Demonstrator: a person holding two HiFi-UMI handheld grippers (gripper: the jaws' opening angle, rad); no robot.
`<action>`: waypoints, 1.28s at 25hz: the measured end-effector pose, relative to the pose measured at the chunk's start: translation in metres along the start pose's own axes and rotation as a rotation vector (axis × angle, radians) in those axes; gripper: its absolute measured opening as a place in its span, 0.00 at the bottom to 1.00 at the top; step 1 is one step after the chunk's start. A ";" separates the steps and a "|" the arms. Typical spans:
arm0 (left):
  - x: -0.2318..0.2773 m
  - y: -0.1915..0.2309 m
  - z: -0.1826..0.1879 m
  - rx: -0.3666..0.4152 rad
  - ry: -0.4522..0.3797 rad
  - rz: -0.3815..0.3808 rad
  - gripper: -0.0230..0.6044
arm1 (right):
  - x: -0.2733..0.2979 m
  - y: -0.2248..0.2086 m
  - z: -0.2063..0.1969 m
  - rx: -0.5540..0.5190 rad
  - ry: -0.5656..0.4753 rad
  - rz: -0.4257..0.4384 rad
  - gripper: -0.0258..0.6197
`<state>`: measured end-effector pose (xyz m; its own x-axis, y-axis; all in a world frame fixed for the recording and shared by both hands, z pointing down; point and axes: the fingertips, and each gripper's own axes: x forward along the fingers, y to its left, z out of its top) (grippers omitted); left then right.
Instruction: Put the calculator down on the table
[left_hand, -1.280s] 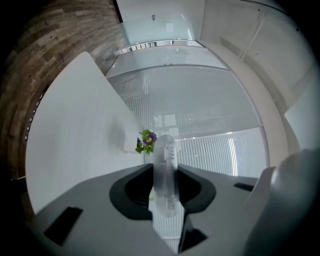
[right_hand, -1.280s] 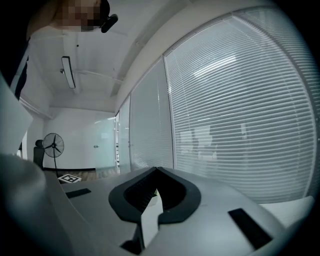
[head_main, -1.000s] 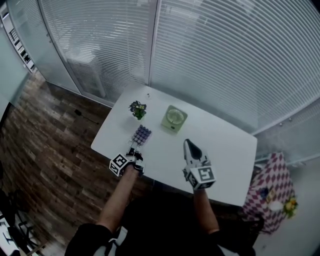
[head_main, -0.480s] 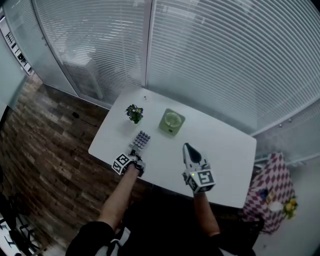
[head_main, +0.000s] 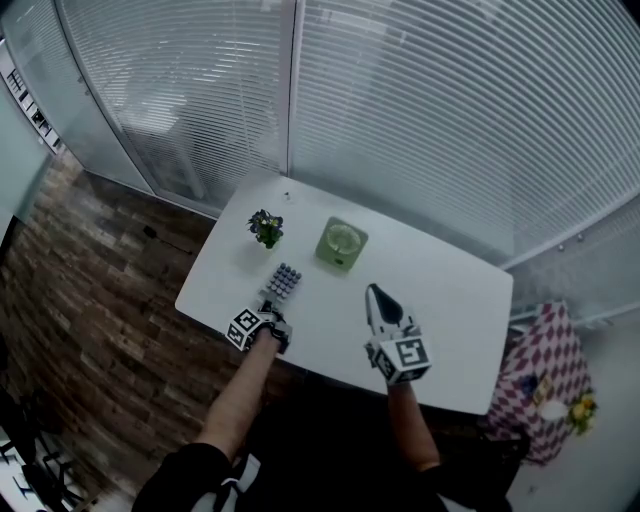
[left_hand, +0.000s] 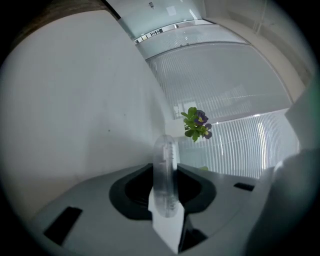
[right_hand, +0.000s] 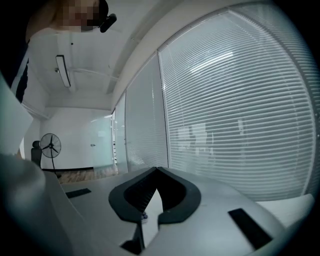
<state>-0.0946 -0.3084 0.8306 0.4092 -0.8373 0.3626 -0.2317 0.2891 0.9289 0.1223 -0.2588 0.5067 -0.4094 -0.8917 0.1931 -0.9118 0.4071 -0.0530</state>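
Your left gripper (head_main: 268, 310) clamps the calculator (head_main: 285, 281) by its edge to lay it flat beside the plant (head_main: 266, 227), right gripper (right_hand: 155, 172) fingers (right_hand: 134, 192) together

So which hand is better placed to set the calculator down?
Left. The left gripper holds the calculator over the table; the right gripper is shut and empty, off to the side.

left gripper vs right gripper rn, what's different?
Left gripper is shut on the clear-edged calculator with purple keys; right gripper is shut on nothing, tips meeting. Left gripper sits near the white table's left edge, facing the small purple-flowered plant; right gripper faces the window blinds. Both point away from the person.
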 end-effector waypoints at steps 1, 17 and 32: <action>0.000 0.001 -0.001 -0.005 -0.003 0.001 0.20 | 0.000 0.000 -0.001 -0.002 0.002 0.004 0.05; -0.004 0.010 0.003 0.110 0.045 0.261 0.23 | -0.003 -0.003 0.004 -0.011 -0.001 -0.010 0.05; -0.022 0.010 0.004 0.150 0.040 0.471 0.44 | -0.002 -0.007 -0.007 0.022 0.008 0.022 0.05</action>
<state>-0.1091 -0.2892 0.8316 0.2622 -0.6125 0.7457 -0.5227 0.5595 0.6433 0.1295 -0.2584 0.5132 -0.4290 -0.8810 0.1995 -0.9032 0.4219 -0.0791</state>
